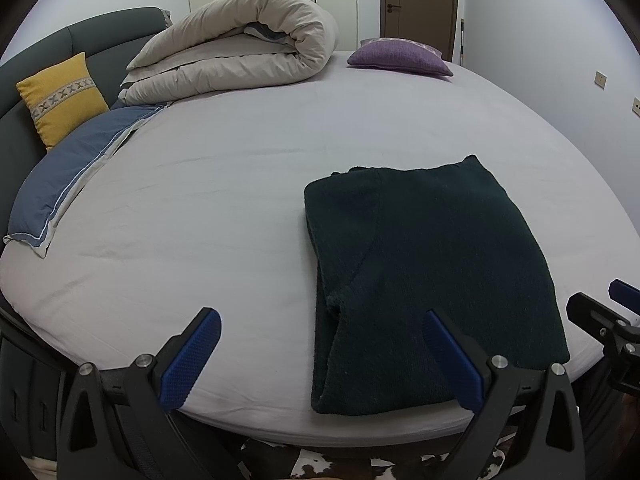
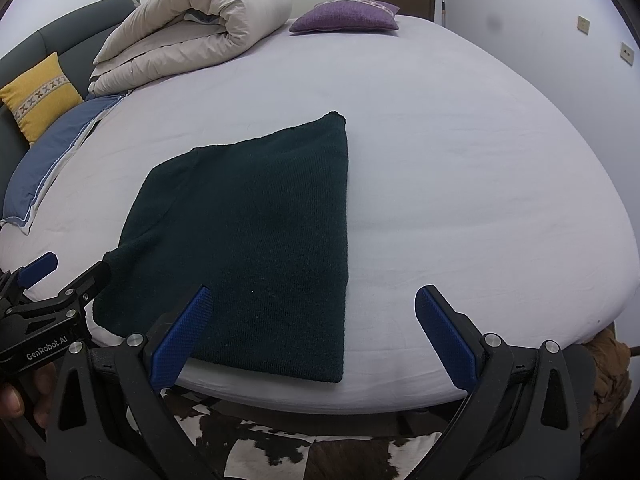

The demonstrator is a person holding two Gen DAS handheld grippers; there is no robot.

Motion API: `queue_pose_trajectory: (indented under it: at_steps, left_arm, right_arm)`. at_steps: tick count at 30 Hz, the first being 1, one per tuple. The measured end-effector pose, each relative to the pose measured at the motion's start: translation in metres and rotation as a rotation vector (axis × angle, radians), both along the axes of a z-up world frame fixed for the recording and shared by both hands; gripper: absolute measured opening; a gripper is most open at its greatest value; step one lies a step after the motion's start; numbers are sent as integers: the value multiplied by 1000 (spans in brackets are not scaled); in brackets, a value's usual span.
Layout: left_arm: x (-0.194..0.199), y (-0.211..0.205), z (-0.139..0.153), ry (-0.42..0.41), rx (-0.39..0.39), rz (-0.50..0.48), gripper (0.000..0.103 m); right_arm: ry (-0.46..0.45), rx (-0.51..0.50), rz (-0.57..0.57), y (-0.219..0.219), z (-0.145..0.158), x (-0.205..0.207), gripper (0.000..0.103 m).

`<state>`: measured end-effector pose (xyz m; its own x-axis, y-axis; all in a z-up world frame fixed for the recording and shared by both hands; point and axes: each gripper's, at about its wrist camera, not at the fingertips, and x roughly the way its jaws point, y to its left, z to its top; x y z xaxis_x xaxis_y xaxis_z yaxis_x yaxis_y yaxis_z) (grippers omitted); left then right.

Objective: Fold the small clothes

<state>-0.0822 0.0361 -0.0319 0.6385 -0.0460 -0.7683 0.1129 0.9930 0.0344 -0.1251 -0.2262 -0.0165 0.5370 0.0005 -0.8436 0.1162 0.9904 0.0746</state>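
1. One dark green knit garment lies folded into a flat rectangle on the bed sheet, near the bed's front edge. In the left wrist view a sleeve fold is visible on its left half.
2. Left gripper: both blue pads spread wide, nothing between them. It hovers at the front edge of the bed. Its right pad overlaps the garment's near corner in view; contact cannot be confirmed. Its left pad is over bare sheet.
3. Right gripper: pads likewise wide apart, holding nothing. Its left pad overlaps the garment's front edge in view; its right pad is over bare sheet.
4. Each gripper appears at the margin of the other's view: the left one at the lower left of the right wrist view, with the holder's fingers partly visible beneath it.
5. Count of cushions: two. One yellow cushion leans on the grey headboard; one purple cushion lies at the far side of the bed.
6. One beige duvet, rolled, sits at the far left of the bed.
7. One blue pillow lies flat below the yellow cushion.
8. One brown door in the back wall.
9. Cowhide-pattern rug on the floor beneath the bed's edge.
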Motion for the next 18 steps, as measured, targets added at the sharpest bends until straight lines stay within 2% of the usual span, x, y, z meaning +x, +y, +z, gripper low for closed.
queue_pose_trajectory:
  at_steps: [18]
  left_arm:
    - [0, 2, 0, 4, 0, -1, 103]
  right_arm:
    - [1, 0, -2, 0, 0, -1, 103]
